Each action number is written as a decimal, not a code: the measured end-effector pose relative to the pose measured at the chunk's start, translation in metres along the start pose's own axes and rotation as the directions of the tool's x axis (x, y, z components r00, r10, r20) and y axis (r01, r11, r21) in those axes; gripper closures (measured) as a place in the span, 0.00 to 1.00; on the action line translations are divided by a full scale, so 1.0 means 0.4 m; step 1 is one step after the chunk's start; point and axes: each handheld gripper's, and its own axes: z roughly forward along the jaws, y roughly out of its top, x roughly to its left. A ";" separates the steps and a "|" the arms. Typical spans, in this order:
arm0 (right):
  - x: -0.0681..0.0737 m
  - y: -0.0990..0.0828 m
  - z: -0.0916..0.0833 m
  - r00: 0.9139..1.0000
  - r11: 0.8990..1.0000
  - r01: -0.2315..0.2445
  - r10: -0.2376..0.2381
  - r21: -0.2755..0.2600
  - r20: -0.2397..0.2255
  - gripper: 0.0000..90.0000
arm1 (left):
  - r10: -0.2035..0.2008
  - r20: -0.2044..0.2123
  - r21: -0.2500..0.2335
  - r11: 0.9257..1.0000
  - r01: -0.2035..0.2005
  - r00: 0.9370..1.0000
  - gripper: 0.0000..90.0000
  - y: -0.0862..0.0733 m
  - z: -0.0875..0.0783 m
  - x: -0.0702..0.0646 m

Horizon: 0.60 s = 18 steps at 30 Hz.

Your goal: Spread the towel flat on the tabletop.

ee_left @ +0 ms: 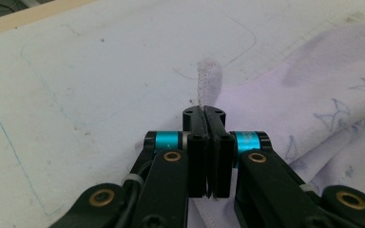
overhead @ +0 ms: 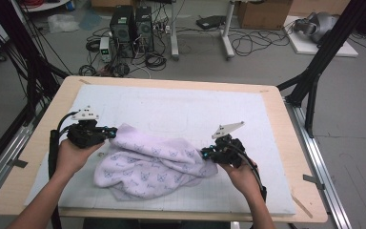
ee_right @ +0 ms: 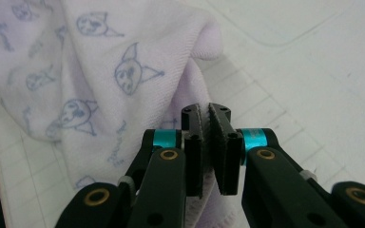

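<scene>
Looking like the grab stage of spreading or folding a lilac cat-print towel [overhead: 152, 164], lying crumpled near the front middle of the white mat [overhead: 181, 107]. Left gripper [overhead: 110, 132] sitting at the towel's left end, jaws clenched tight on a hemmed edge, a bit of hem poking up past the tips in the left gripper view [ee_left: 208, 80]. Right gripper [overhead: 205, 153] biting the right end, jaws pinched down on the fabric [ee_right: 123, 71] with the stitched hem trailing out below them in the right gripper view. So both ends gripped, nothing pulled flat yet, cloth bunching in soft folds between the two hands. Guessing next: lifting and drawing the two ends apart to shake the folds out, keeping both pinches firm so the thin hem isn't slipping free, and keeping tension even so one side isn't dragging. Surface-wise: padded white mat with faint outlines and grid lines, resting on a light wooden table [overhead: 52, 114]. Beyond that, grey floor, tangled cables [overhead: 147, 59], two dark computer towers [overhead: 131, 24], cardboard boxes [overhead: 264, 12], black frame legs [overhead: 314, 71] at the sides
</scene>
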 end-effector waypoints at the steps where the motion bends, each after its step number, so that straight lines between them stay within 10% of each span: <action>1: 0.002 -0.011 0.009 1.000 1.000 -0.006 0.006 0.015 -0.014 0.93 | 0.001 0.008 0.017 1.000 -0.001 1.000 0.97 -0.015 0.003 0.001; 6: 0.024 -0.045 0.054 0.996 0.997 0.017 -0.011 0.069 -0.086 0.85 | -0.010 0.017 0.043 0.999 0.010 1.000 0.97 -0.058 0.004 0.003; 13: 0.014 0.015 0.046 0.993 0.999 -0.025 0.021 -0.034 -0.113 0.73 | -0.013 0.023 0.040 0.999 0.012 1.000 0.97 -0.061 0.000 0.005; 18: 0.016 0.037 0.116 0.987 0.999 -0.037 0.041 0.027 -0.155 0.69 | -0.001 0.029 0.039 0.999 0.000 1.000 0.97 -0.053 0.003 -0.003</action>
